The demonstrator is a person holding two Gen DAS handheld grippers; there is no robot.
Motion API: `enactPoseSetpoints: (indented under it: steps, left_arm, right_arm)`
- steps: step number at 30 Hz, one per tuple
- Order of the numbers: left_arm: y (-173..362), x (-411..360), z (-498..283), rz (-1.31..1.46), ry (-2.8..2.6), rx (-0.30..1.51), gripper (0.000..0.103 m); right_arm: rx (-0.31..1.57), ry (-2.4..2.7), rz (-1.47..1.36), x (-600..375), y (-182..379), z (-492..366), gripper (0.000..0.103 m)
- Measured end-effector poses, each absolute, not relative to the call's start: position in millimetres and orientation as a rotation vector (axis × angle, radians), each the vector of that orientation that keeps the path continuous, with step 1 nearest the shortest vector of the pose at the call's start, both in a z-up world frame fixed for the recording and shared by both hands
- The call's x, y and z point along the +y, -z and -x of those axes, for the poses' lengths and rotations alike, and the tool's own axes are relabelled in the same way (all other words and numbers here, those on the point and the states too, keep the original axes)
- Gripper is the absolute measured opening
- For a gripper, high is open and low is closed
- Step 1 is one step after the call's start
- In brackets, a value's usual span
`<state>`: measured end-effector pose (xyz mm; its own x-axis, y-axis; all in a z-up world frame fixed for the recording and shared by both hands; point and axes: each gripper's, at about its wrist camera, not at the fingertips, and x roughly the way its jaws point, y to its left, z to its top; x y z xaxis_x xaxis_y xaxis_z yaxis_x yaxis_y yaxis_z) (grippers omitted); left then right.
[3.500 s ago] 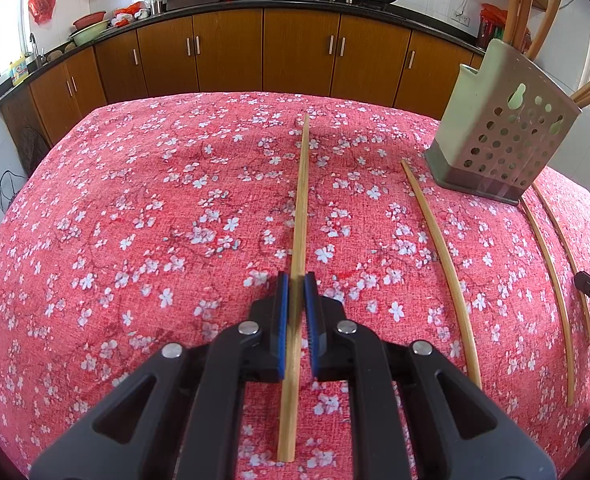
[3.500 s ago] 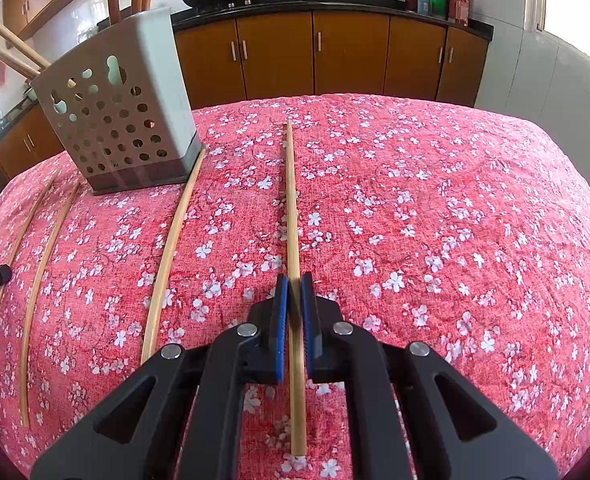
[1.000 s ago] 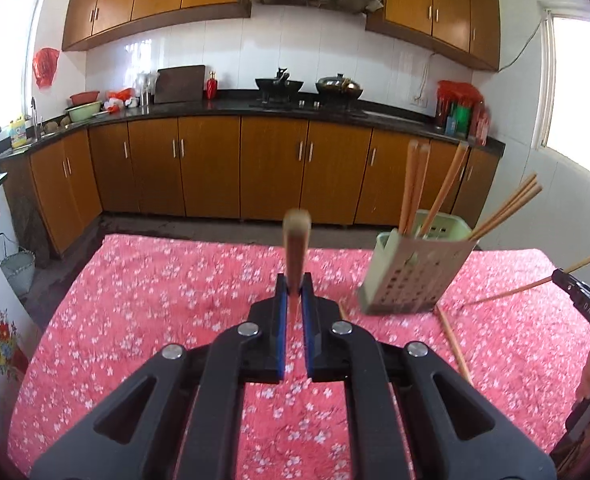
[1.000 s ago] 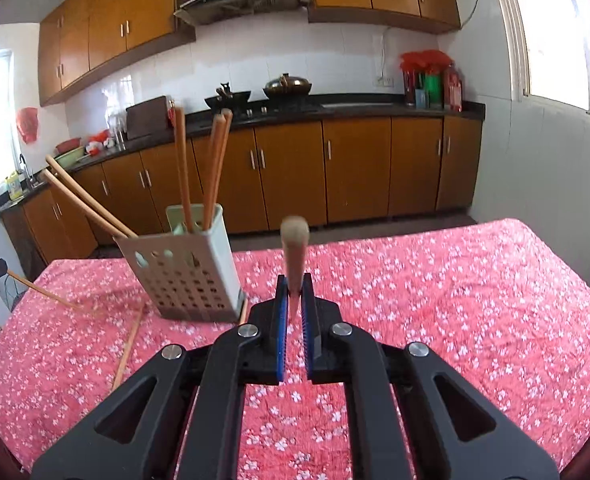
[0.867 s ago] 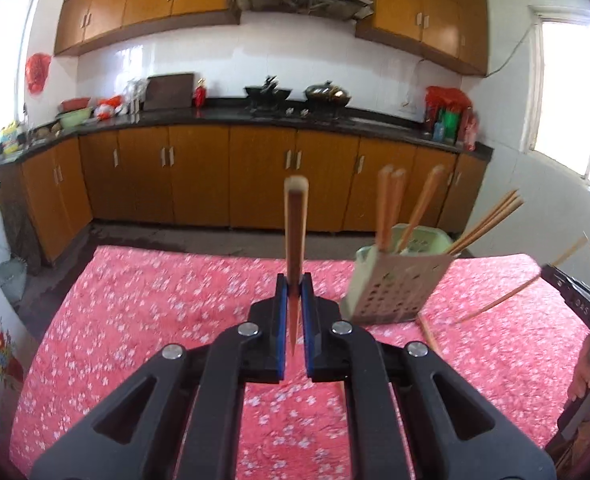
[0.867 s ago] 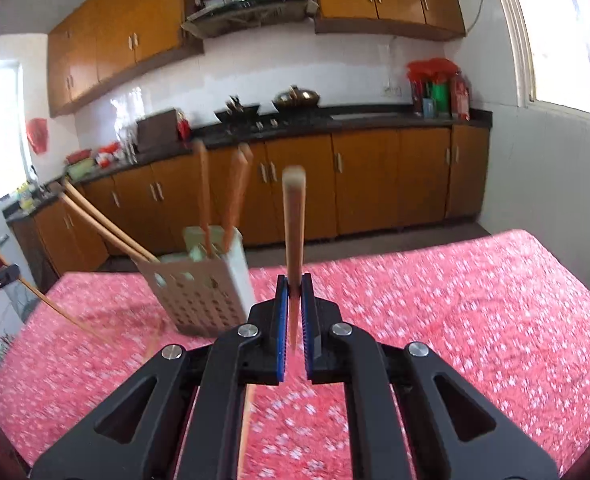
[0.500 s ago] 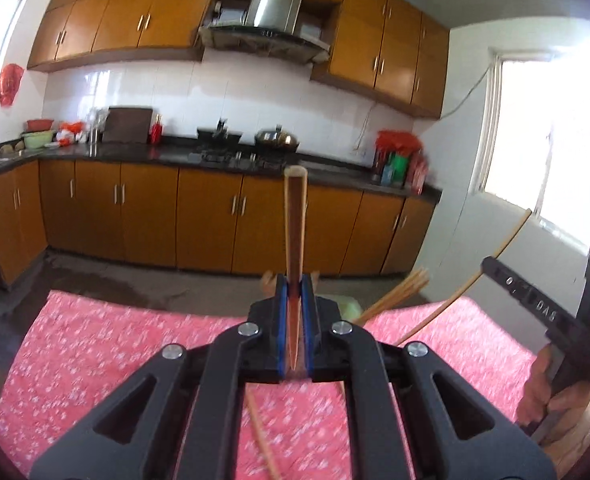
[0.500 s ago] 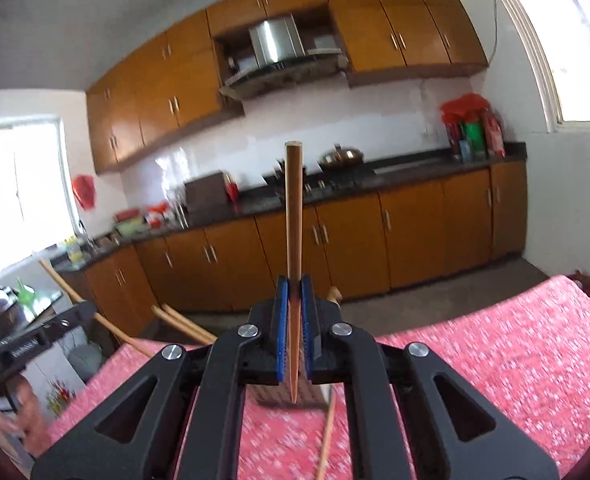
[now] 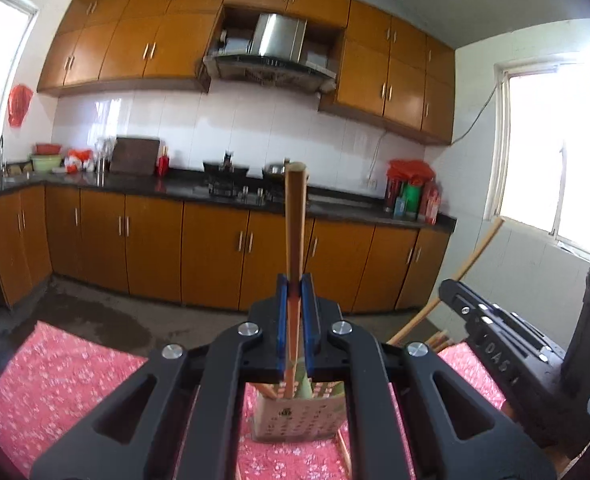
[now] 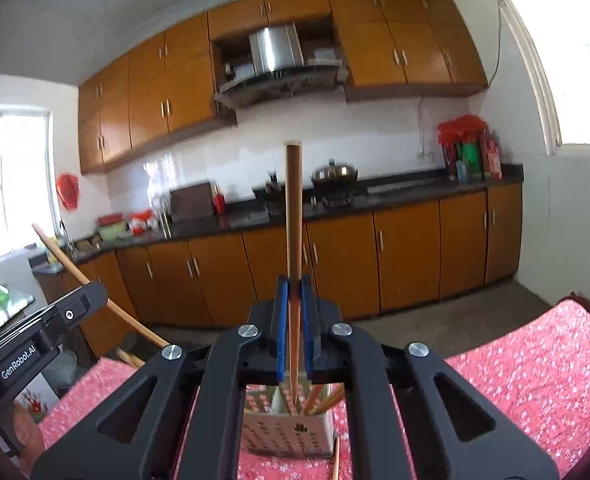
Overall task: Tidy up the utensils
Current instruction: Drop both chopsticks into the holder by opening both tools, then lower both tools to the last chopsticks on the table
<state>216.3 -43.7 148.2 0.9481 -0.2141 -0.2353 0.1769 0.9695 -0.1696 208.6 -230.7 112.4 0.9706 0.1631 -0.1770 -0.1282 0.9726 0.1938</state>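
Observation:
My left gripper is shut on a wooden chopstick that stands nearly upright. Its lower tip hangs just above the pale perforated utensil holder, which has several chopsticks in it. My right gripper is shut on a second chopstick, also upright, with its tip over the same holder. Each view shows the other gripper off to the side: the right gripper with its chopstick, and the left gripper with its chopstick.
The holder stands on a table with a red floral cloth. A loose chopstick lies on the cloth beside the holder. Beyond the table's far edge are bare floor, wooden cabinets and a dark counter.
Both grippers lifted their chopsticks off the cloth, tilted them upright and rose. They drew together, so both chopstick tips now hang over the holder.

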Motion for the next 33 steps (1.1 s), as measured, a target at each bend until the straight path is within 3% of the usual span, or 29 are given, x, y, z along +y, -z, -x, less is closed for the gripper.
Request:
enactPoseSetpoints:
  steps: [5,10,12,14,18,23,27,33]
  left_arm:
    - [-127,-38,-234,0.190,0.197,0.325,0.009]
    - [-130,-25,-224,0.217,0.197,0.305,0.023]
    - [-136,-18,-215,0.217,0.188,0.280,0.028]
    - [-141,-9,-204,0.221,0.178,0.262,0.031]
    - [-142,18,-179,0.236,0.131,0.250,0.036]
    - [-102,50,-160,0.164,0.010,0.334,0.039]
    - [-45,60,-162,0.112,-0.024,0.502,0.039]
    - [31,46,-157,0.130,0.054,0.720,0.039]
  right_arm:
    - [0.232,-0.148,-0.160,-225,-98,-214,0.009]
    - [0.209,-0.147,-0.179,-238,-108,-205,0.010]
    - [0.194,-0.142,-0.193,-246,-113,-199,0.013]
    - [0.177,-0.125,-0.207,-257,-118,-191,0.023]
    - [0.206,-0.049,-0.225,-284,-111,-175,0.025]
    - [0.456,0.029,-0.221,-314,-47,-182,0.027]
    - [0.714,-0.040,-0.235,-307,28,-188,0.027]
    - [0.873,-0.196,-0.220,-259,89,-172,0.027]
